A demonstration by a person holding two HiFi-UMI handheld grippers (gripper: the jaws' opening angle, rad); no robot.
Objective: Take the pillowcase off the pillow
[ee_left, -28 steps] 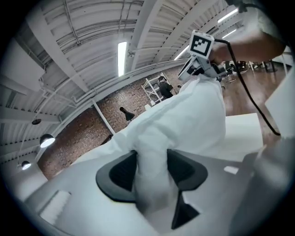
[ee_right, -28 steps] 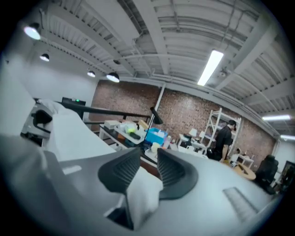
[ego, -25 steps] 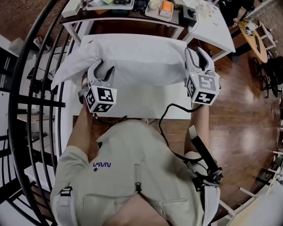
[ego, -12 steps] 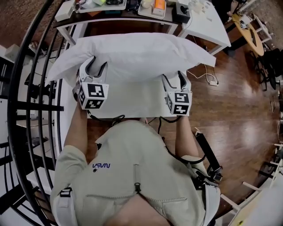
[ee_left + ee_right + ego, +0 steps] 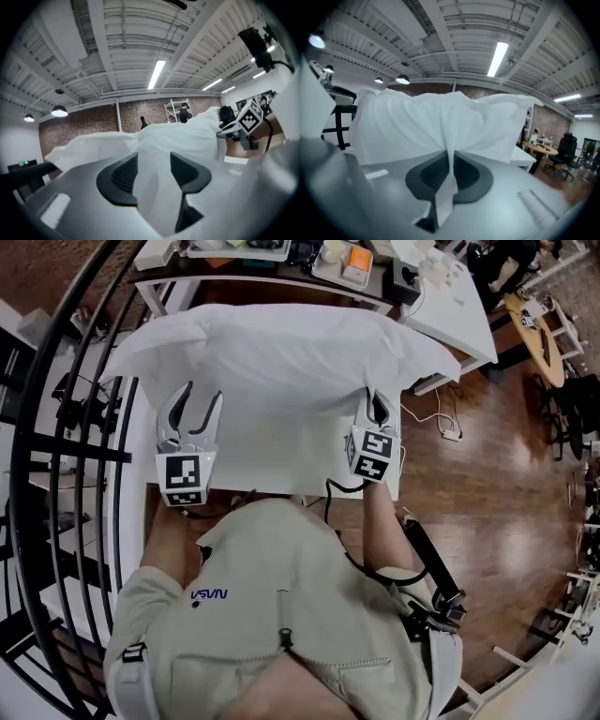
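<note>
A pillow in a white pillowcase [image 5: 281, 352] lies across the far half of the white table [image 5: 272, 460]. At the pillow's near left edge my left gripper [image 5: 197, 395] has its jaws apart and opening. In the left gripper view a fold of pillowcase [image 5: 154, 140] runs loosely between its fingers [image 5: 119, 178]. My right gripper [image 5: 377, 401] is at the near right edge, its jaws closing. There a thin fold of the pillowcase [image 5: 452, 136] is pinched between its pads [image 5: 468, 176].
Behind the pillow stands a second table [image 5: 450, 296] with small boxes and devices. A black curved railing [image 5: 66, 427] runs along the left. Wooden floor [image 5: 506, 474] with a cable lies to the right. The person's torso is close to the table's near edge.
The right gripper came from the pillow's right end to its near edge and closed on the cloth. The left gripper drew back toward the person. The pillow looks fuller and shifted.
</note>
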